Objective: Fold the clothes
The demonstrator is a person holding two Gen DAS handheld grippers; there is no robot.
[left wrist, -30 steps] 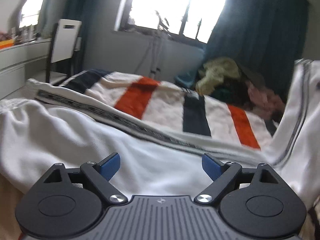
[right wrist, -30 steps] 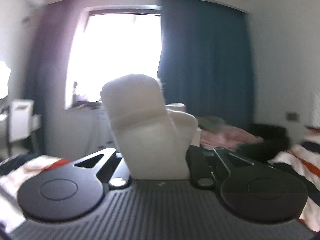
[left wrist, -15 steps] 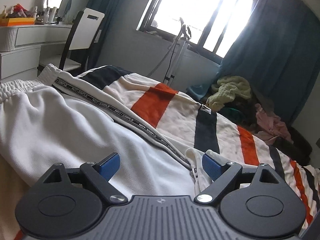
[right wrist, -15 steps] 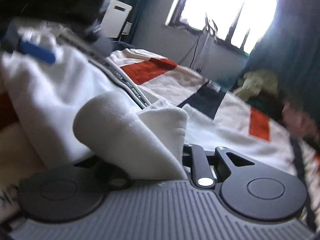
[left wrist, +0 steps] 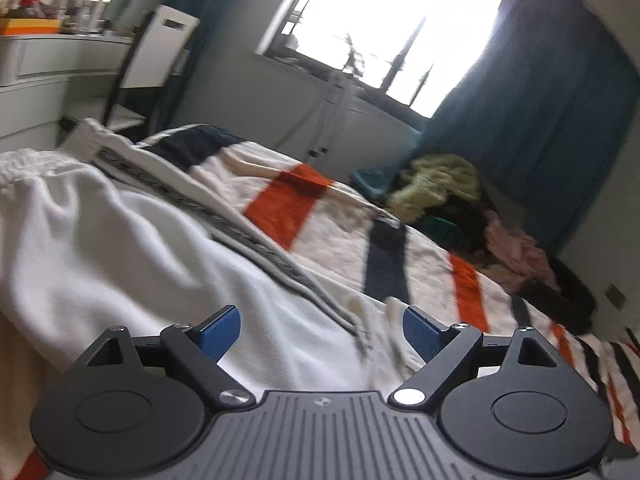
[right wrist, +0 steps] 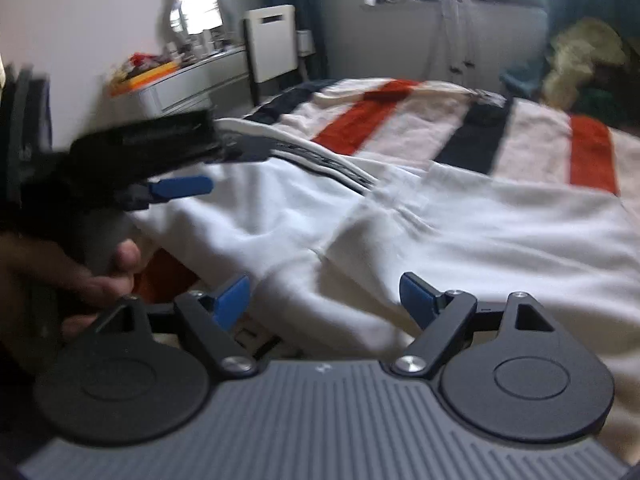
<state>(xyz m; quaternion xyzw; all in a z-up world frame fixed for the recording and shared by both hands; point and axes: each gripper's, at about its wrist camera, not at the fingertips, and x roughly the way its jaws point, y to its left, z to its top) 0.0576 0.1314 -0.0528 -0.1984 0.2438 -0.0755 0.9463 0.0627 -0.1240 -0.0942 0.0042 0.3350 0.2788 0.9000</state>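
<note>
White track pants point(left wrist: 132, 248) with a dark printed side stripe point(left wrist: 256, 248) lie folded over on the striped bed. They also show in the right wrist view point(right wrist: 460, 232). My left gripper point(left wrist: 322, 330) is open and empty, low over the pants near the stripe. My right gripper point(right wrist: 326, 296) is open and empty just above the white fabric. The left gripper also shows in the right wrist view point(right wrist: 180, 188), at the left over the pants, held by a hand point(right wrist: 72, 276).
The bed cover point(left wrist: 288, 204) has white, orange and navy stripes. A pile of clothes point(left wrist: 444, 188) sits at the far side by the dark curtain. A white dresser point(right wrist: 192, 84) and chair point(right wrist: 272, 44) stand left of the bed below the window.
My right gripper has let go of the white pant leg it was shut on and laid it over the pants; its jaws now stand open. My left gripper stayed open and shifted slightly.
</note>
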